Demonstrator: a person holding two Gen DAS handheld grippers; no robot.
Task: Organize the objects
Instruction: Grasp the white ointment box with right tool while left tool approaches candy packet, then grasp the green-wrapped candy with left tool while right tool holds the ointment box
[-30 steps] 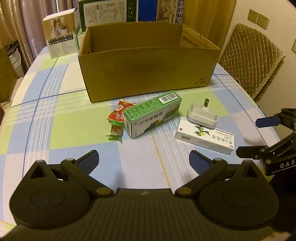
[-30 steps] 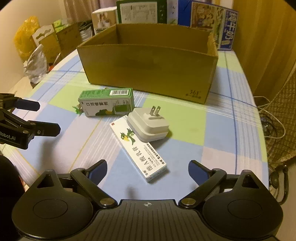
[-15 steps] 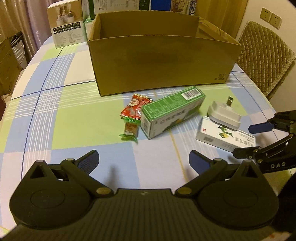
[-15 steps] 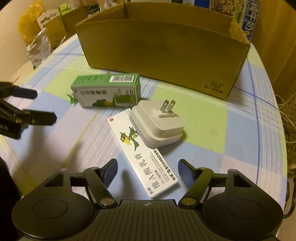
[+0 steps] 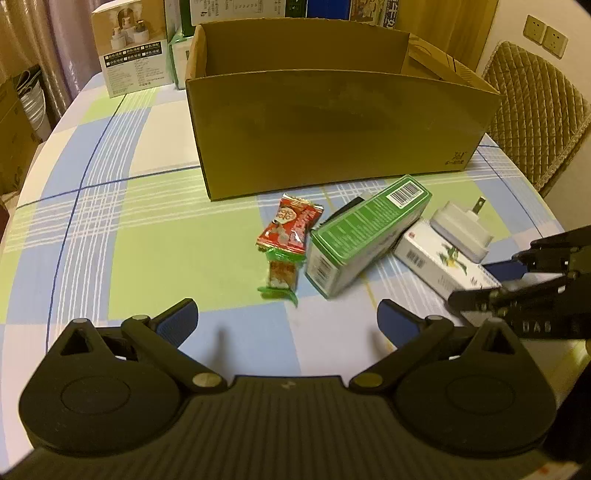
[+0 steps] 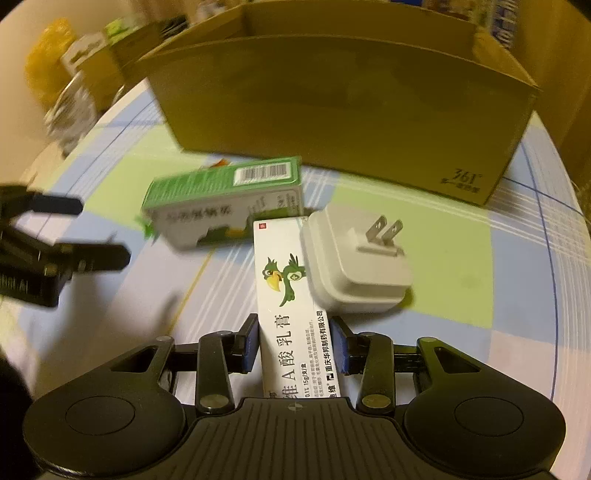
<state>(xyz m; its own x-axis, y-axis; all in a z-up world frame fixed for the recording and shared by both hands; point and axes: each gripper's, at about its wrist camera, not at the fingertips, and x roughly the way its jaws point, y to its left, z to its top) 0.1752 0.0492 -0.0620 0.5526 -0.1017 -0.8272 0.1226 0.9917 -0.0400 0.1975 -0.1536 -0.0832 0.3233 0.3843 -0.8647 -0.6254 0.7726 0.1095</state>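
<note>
- The table (image 5: 110,229) is round-edged and covered with a checked cloth in pale green, blue and white, crossed by thin blue and yellow lines.
- A large open carton (image 5: 332,125) stands on the cloth towards the far side; its near wall is plain brown with a small printed mark at the lower right corner.
- Behind the carton, printed boxes (image 5: 129,48) stand at the table's far edge, in front of a curtain (image 5: 40,33).
- A quilted chair (image 5: 535,107) stands to the right of the table, below two wall sockets (image 5: 545,35).
- In the right wrist view, blurred bags and cardboard (image 6: 74,81) sit beyond the left rim of the table.
- The white box (image 6: 291,306) lies flat on the cloth in front of the carton, its far end touching the charger (image 6: 354,266), which rests partly on it with prongs up.
- The right gripper (image 6: 295,347) is closed on the near end of the white box, one blue pad on each long side.
- The green box (image 5: 365,236) lies just left of the white box, and a red snack (image 5: 288,236) lies beside its left end.
- The left gripper (image 5: 288,321) hangs wide open over bare cloth, near the snack and holding nothing.
</note>
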